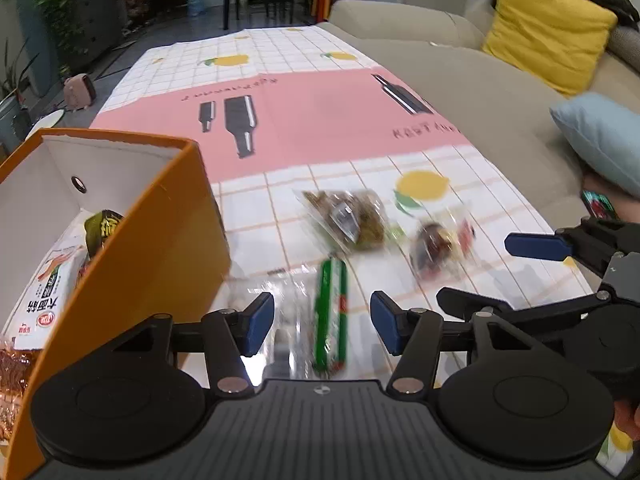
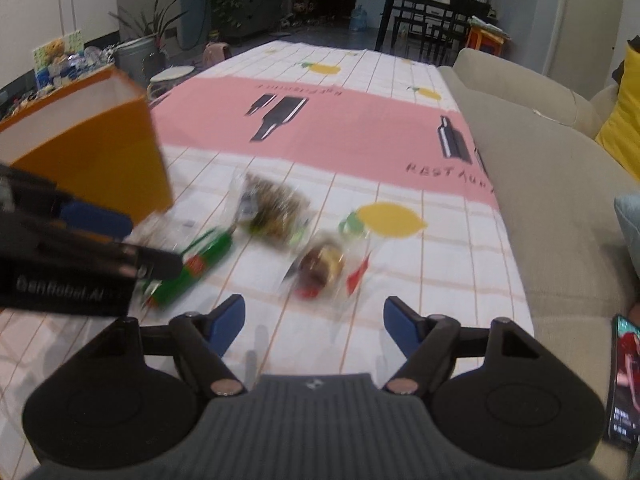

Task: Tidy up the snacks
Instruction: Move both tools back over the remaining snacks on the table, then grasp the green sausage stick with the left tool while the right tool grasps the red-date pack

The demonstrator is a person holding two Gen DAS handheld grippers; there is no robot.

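Blue-padded, the left hand-held gripper stands released over a green-and-clear plastic snack sachet lying on the checked, lemon-printed counter; the sachet's long axis runs straight away from the camera, between the parted pads and untouched. Just left stands the orange cardboard box, already holding packets. From the right wrist, the right hand-held gripper is likewise released, empty, with a clear-wrapped reddish-brown snack just ahead, its length apparently running away from the camera. The left one is nearer its sachet, judging by framing.
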